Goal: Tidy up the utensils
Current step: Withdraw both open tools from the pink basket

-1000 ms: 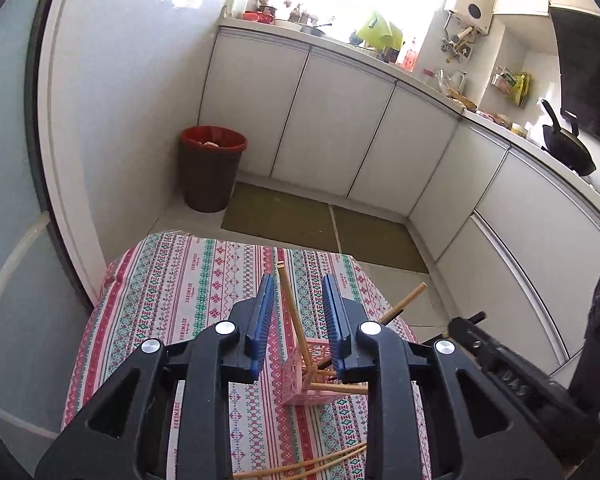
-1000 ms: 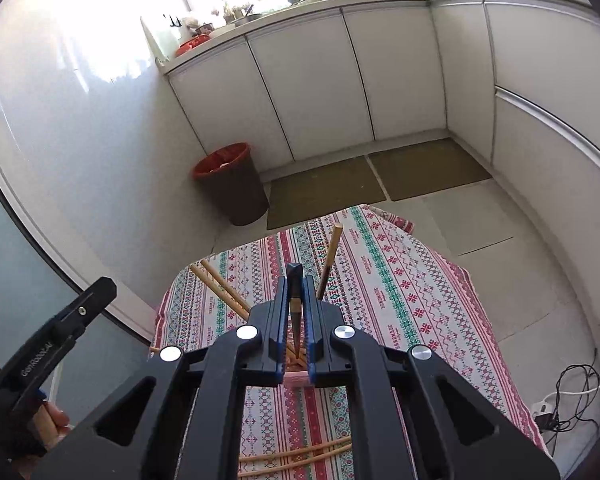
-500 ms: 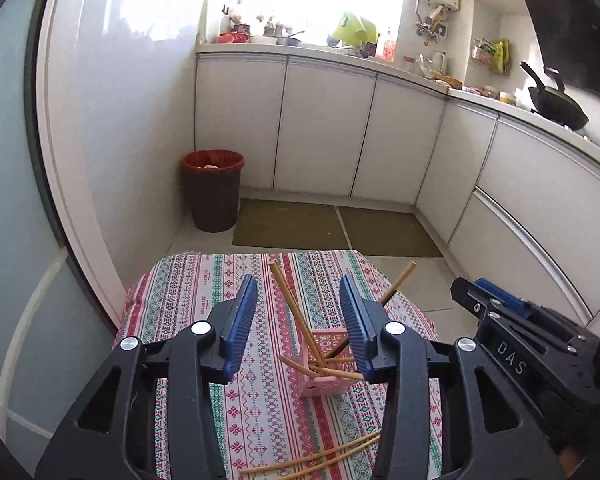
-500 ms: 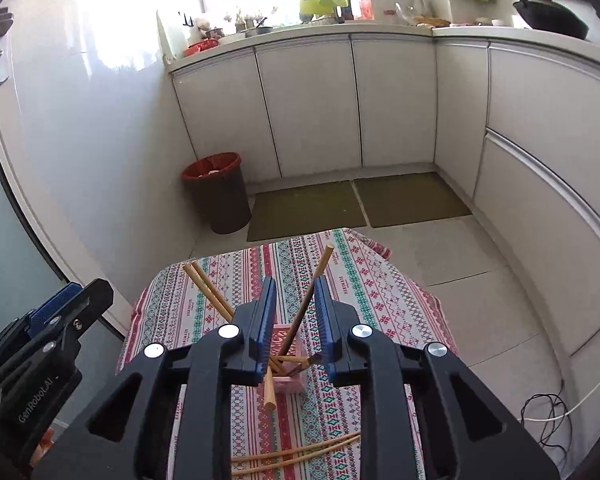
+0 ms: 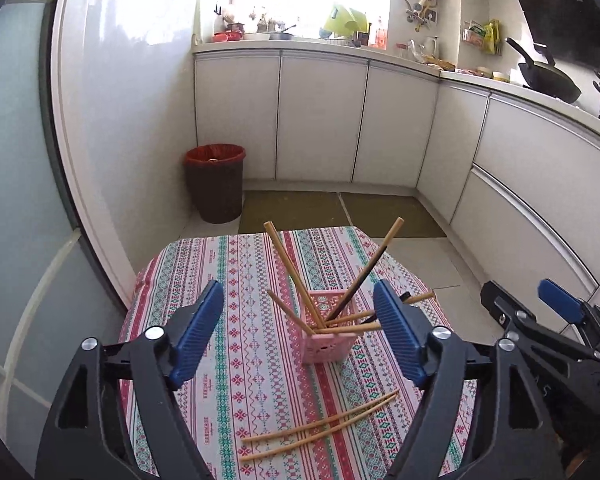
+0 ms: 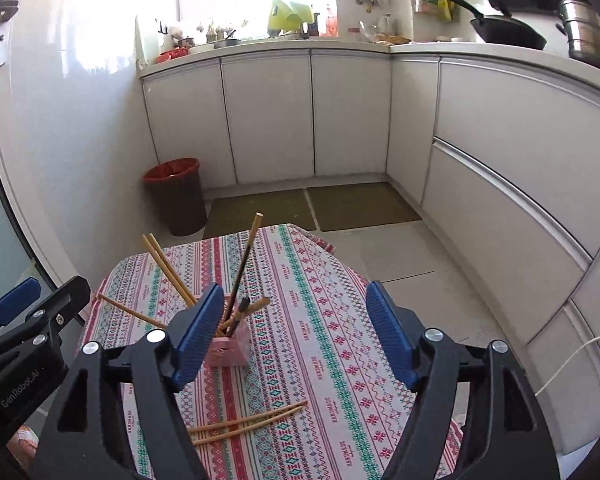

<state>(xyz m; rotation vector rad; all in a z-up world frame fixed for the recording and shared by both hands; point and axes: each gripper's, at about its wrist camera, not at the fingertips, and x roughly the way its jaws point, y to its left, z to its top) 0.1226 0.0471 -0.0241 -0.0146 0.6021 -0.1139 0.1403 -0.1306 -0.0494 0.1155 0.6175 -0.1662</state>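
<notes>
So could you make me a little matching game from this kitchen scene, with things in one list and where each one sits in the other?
Things:
1. pink holder
2. two loose chopsticks
3. red-lined bin
4. black wok

Places:
A. up on the counter
B. on the floor by the cabinets
C. upright on the tablecloth, sticks poking out
D. lying flat on the tablecloth, nearer the camera

Pairs: 1-C, 2-D, 3-B, 4-A
</notes>
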